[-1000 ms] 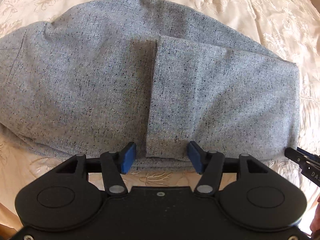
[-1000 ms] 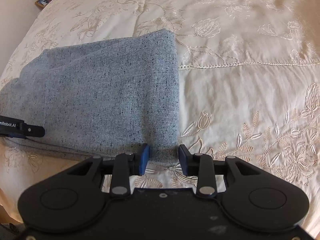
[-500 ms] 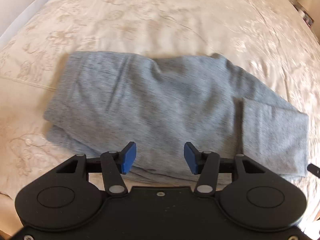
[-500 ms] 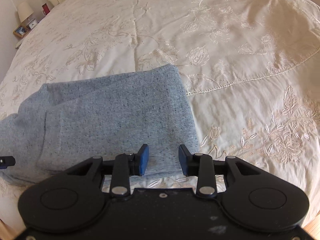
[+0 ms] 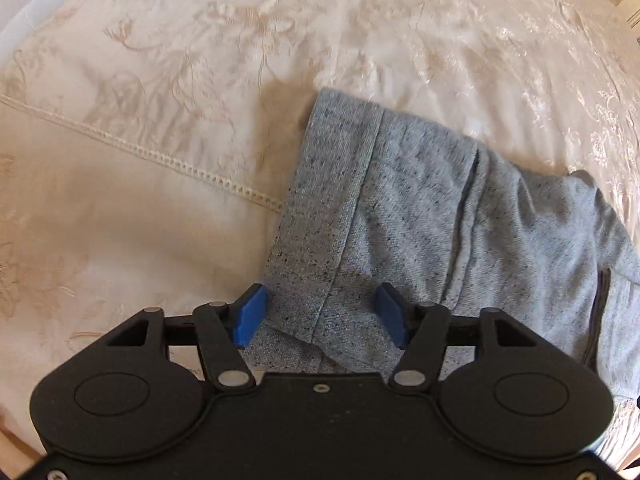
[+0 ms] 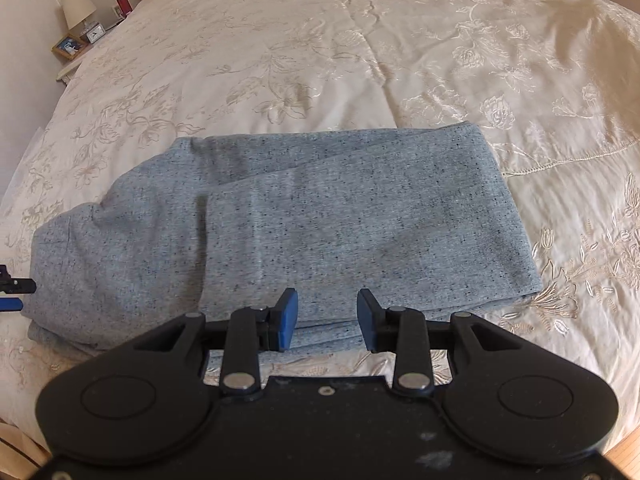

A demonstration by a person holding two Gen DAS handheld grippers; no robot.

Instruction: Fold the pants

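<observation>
Bedspread (image 6: 360,60) bare beyond pants (image 6: 320,216).

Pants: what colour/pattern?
Light blue-grey pants, heathered knit with fine dark flecks. Shows best in the right wrist view.

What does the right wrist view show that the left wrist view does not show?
Only the right wrist view shows the lamp, the picture frame and the small clock on the bedside table, the whole folded bundle, and the right gripper, open above its near edge.

Only the left wrist view shows the waistband end up close and the left gripper, its jaws opening with the waistband corner between them, not pinched.

Both show the grey pants on the cream embroidered bedspread.
</observation>
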